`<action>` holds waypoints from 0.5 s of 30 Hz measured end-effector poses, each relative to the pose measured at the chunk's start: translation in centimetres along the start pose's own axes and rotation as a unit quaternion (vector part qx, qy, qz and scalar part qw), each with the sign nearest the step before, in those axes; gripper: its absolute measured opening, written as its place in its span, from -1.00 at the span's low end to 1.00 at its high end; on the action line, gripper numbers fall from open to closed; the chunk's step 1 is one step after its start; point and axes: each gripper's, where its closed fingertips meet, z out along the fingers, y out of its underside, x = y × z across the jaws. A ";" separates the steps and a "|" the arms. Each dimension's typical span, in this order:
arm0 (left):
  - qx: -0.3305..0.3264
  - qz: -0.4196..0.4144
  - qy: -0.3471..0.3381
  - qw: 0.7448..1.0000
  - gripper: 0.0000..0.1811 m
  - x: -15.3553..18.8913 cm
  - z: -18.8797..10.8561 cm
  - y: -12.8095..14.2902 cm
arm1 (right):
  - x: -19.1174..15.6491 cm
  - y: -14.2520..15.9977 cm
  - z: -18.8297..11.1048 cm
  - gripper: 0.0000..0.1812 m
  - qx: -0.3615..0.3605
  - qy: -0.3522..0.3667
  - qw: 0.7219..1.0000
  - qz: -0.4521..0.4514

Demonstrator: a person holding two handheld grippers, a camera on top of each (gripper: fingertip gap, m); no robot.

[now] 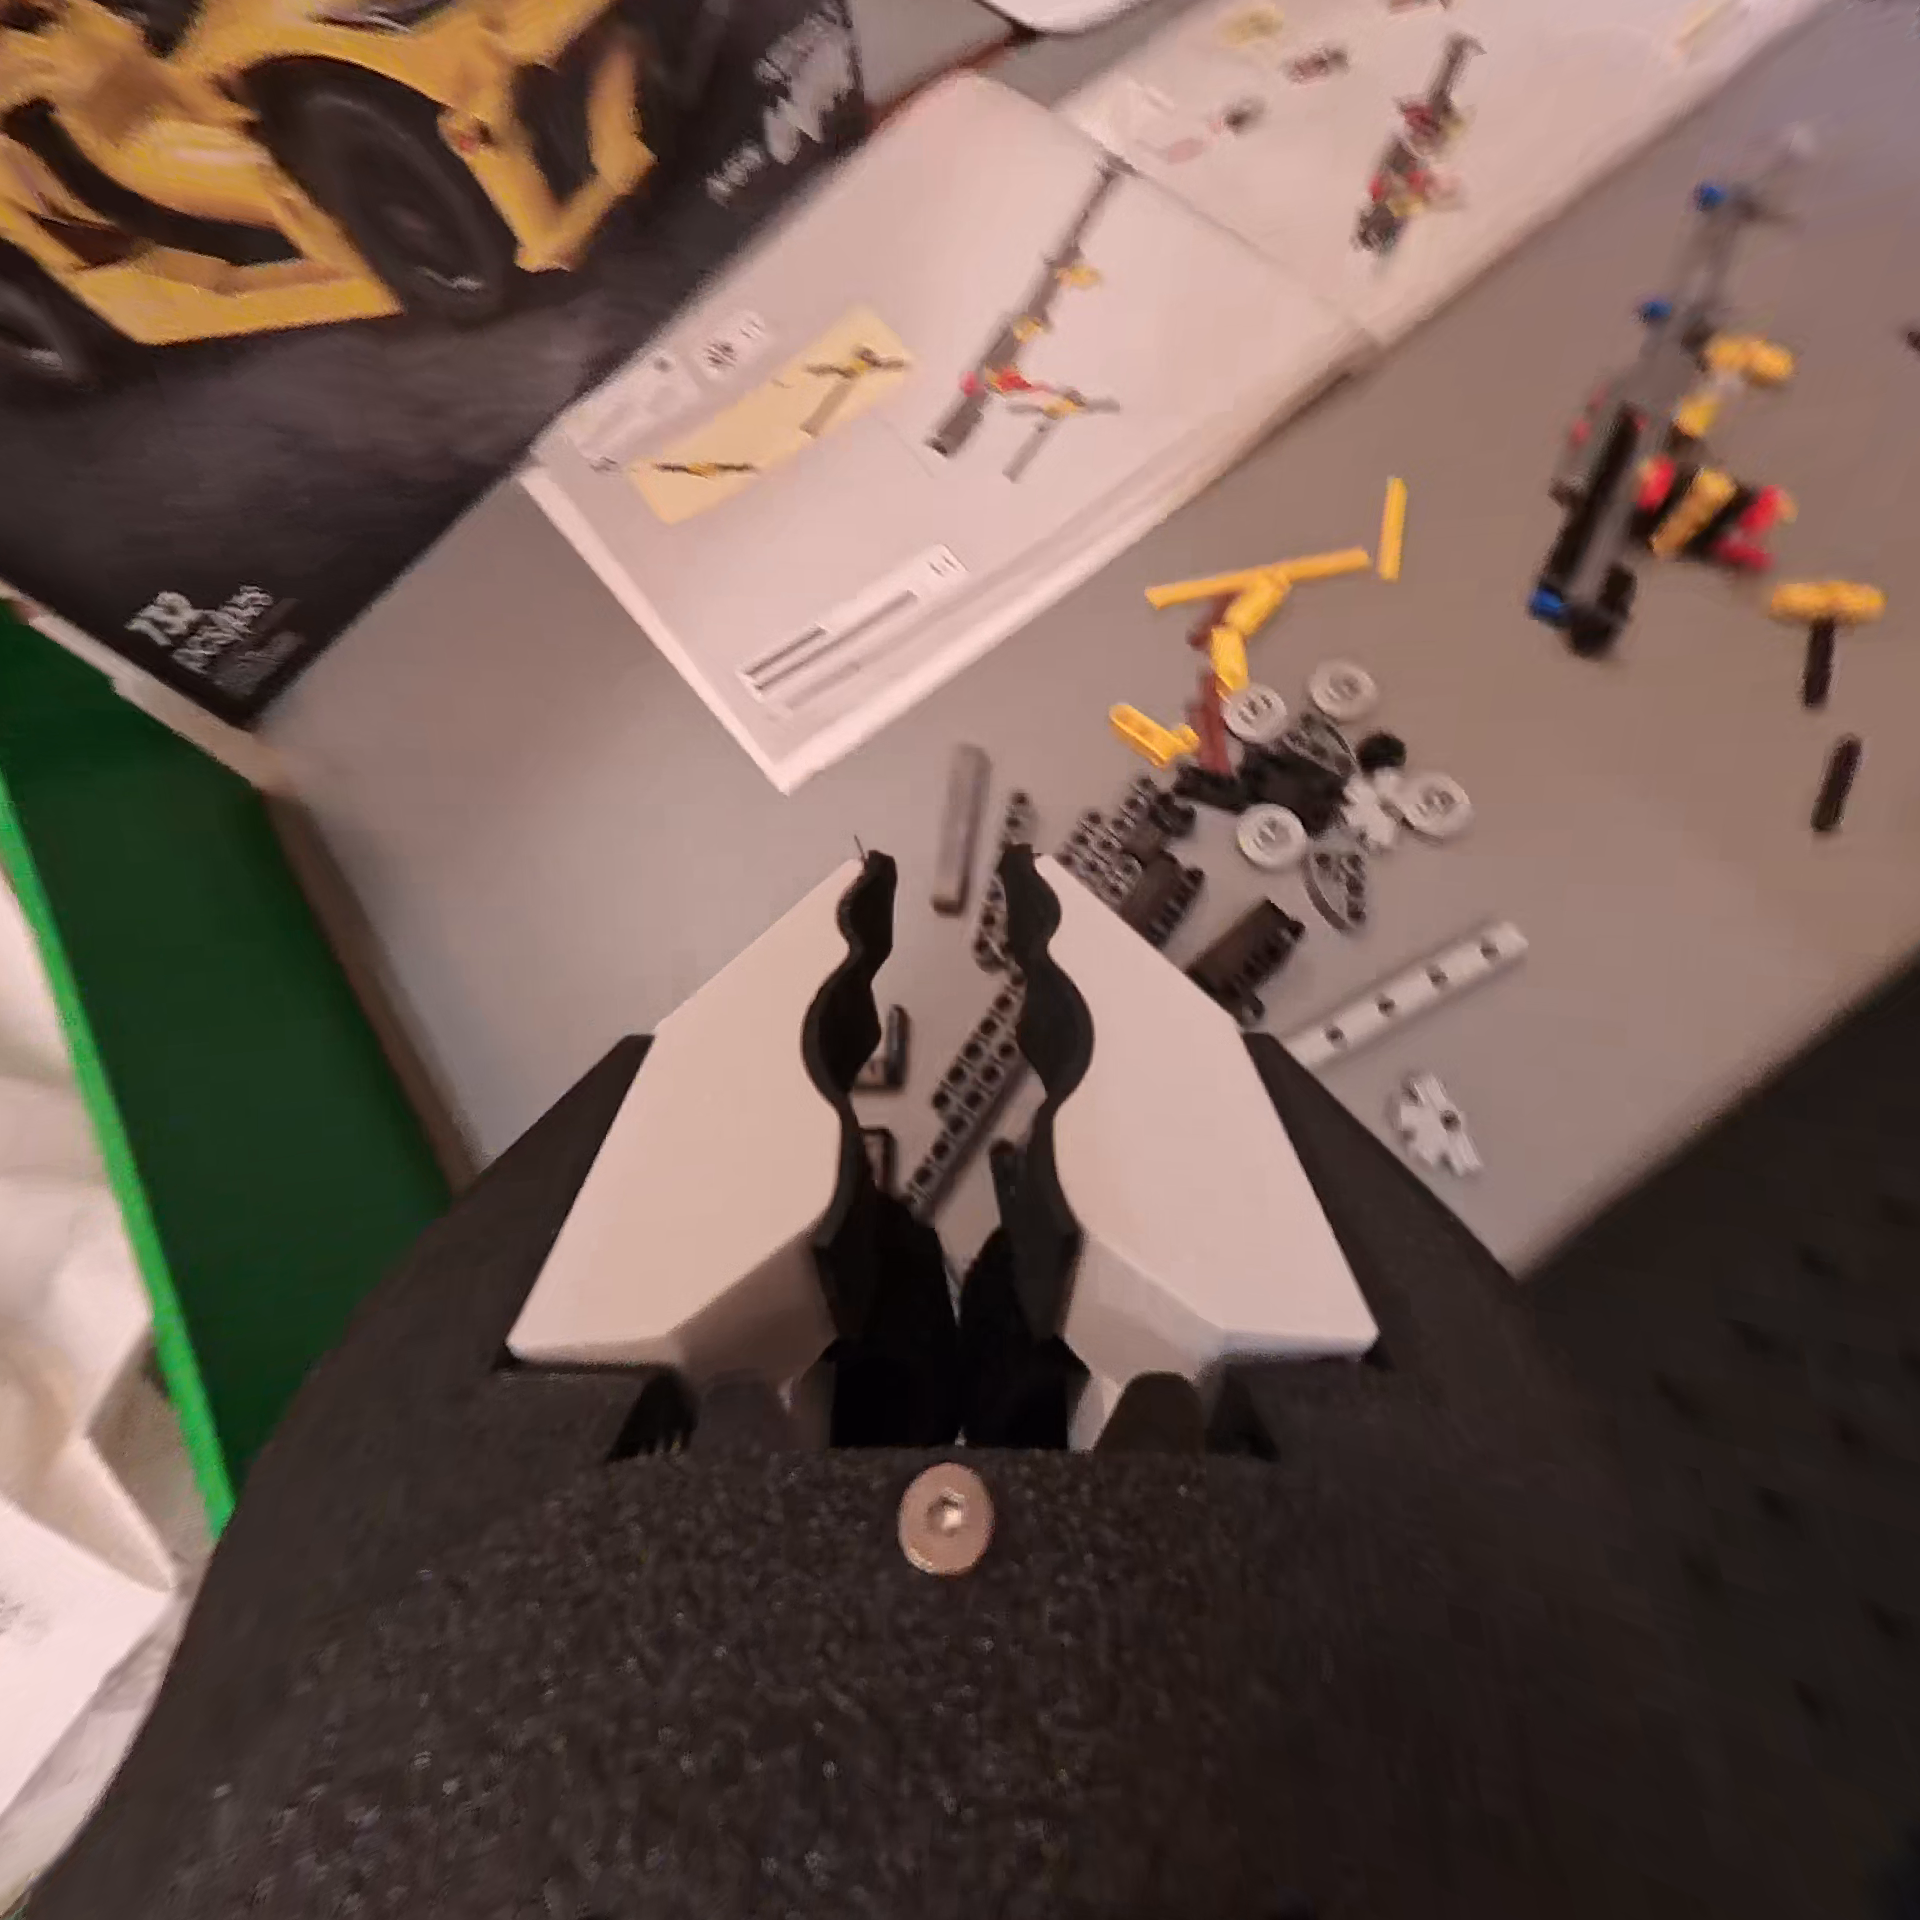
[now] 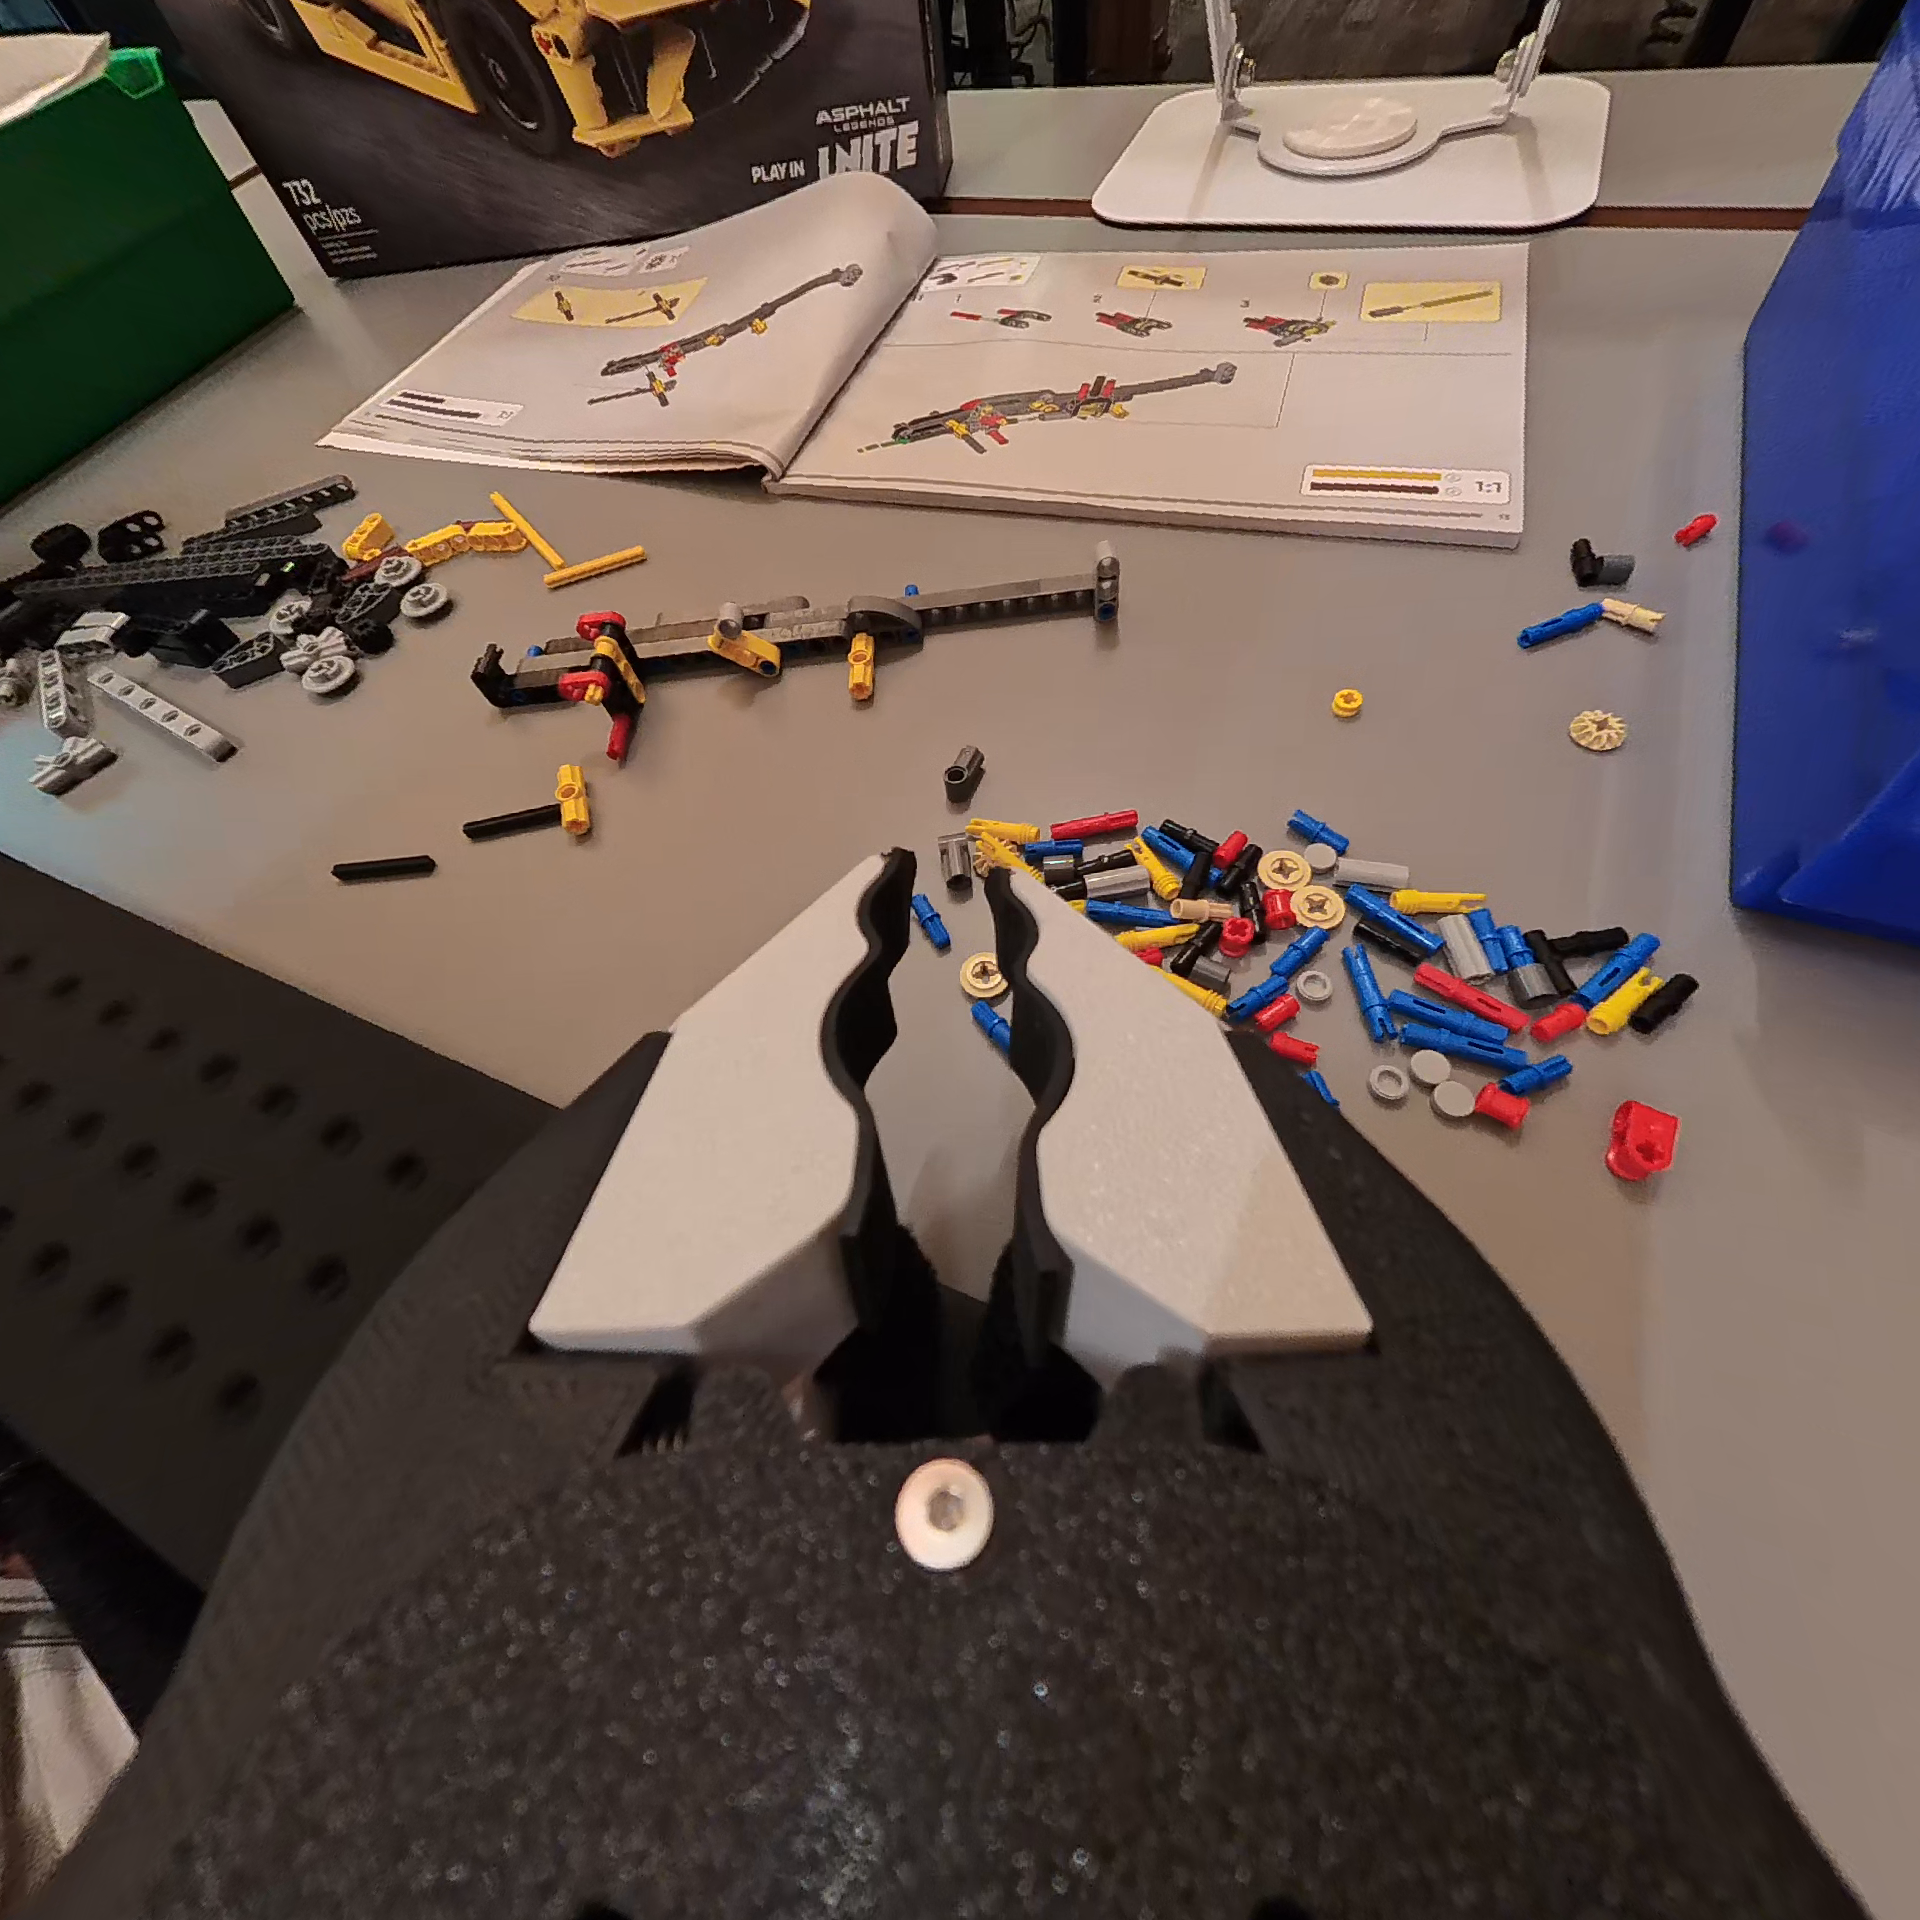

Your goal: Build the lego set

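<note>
Indoor hobby or lab workbench: grey table (image 2: 1299,644) with open instruction booklet (image 2: 1039,395), set box (image 2: 582,135) at far left, green bin (image 2: 114,260), blue bin (image 2: 1839,520) right, white stand base (image 2: 1351,156) far, black perforated board (image 2: 208,1122) near left.

Dim indoor light; left view motion-blurred, right view sharp, edges wide-angle bent.

I saw white words and numbers on the dark box (image 2: 582,156) and small numbers in the open booklet (image 2: 1039,405).
</note>
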 end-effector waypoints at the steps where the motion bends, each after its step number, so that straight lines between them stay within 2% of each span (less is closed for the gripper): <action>1: -0.010 0.014 0.009 1.000 -0.78 0.7 -0.2 0.7 | 0.0 0.0 0.0 -0.84 -0.001 0.000 1.000 -0.001; 4: -0.060 0.040 0.019 0.997 -0.80 1.5 -0.8 3.4 | 0.0 0.1 0.0 -0.84 -0.003 0.003 1.000 -0.005; 10: -0.144 0.042 -0.048 0.988 -0.80 -1.0 -3.3 8.0 | 0.0 0.2 0.2 -0.84 -0.008 0.006 1.000 -0.010; 15: -0.164 -0.016 0.000 0.986 -0.80 0.3 -4.6 10.6 | -0.1 0.3 0.2 -0.84 -0.011 0.005 1.000 -0.010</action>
